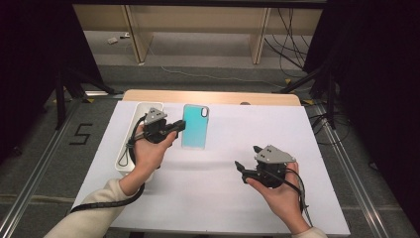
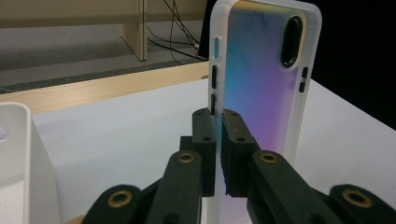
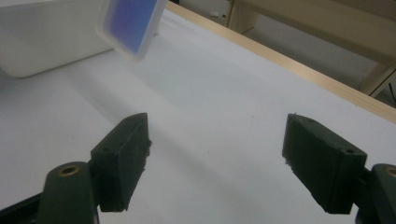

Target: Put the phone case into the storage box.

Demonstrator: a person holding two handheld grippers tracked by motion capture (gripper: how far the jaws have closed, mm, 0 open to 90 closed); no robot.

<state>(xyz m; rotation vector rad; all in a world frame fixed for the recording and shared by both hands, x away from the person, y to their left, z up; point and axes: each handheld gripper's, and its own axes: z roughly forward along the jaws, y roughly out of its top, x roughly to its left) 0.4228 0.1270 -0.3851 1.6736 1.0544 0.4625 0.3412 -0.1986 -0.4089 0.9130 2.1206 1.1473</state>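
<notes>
1. The left gripper (image 1: 179,126) is clamped on the long edge of a phone case (image 1: 194,126), its jaws pressed together on the white rim beside the side buttons, as the left gripper view shows.
2. The phone case, teal from above and shimmering blue-violet up close, is held over the white table (image 1: 223,198), just right of a white tray (image 1: 139,110).
3. The right gripper (image 1: 247,165) hovers well apart over bare tabletop, jaws spread wide with nothing between them.
</notes>
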